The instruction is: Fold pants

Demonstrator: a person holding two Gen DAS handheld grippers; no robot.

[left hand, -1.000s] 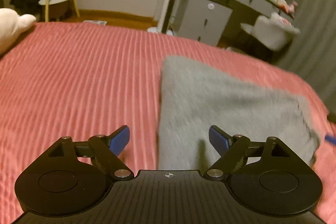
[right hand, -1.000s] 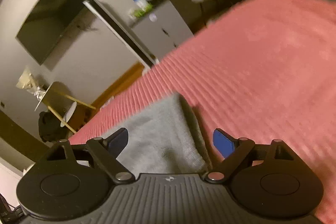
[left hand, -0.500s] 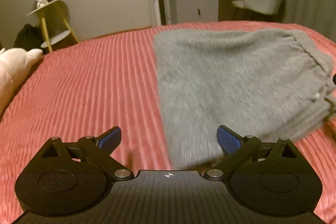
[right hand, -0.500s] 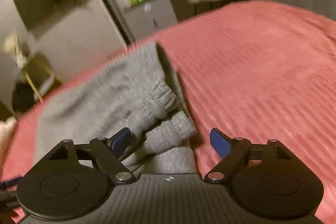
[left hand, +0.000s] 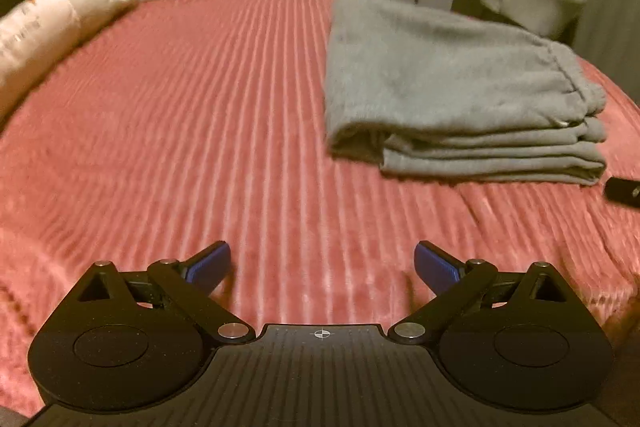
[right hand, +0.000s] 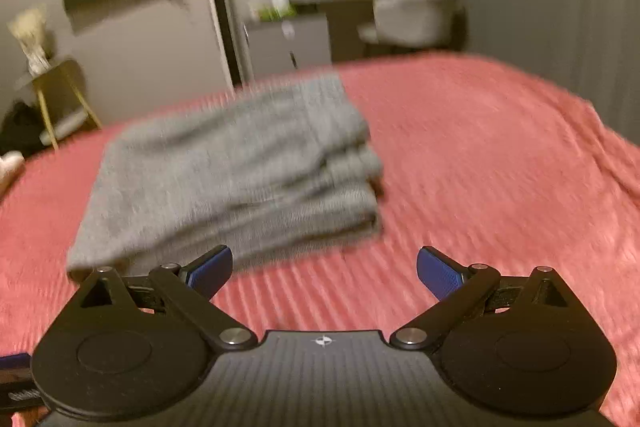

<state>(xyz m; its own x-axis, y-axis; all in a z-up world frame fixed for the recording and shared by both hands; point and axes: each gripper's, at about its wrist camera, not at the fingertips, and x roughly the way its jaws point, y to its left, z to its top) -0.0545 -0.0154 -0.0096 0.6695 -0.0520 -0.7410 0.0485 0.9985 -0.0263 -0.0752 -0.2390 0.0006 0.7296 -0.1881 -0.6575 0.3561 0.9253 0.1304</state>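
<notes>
Both grippers have been drawn back from the folded grey knit pants (left hand: pixel 452 83), left stacked on the red ribbed bedspread (left hand: pixel 200 115). Left gripper (left hand: pixel 322 263) is spread empty; right gripper (right hand: pixel 324 267) is opening, empty. Loose layers could be snagged on return.

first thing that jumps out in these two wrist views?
The folded grey pants, a neat stack of layers lying on the ribbed pink bedspread, right of centre in the left wrist view. The left gripper is open, the right gripper is opening, nothing between either's blue pads. A pale plush toy lies at the bed's far left edge.
</notes>
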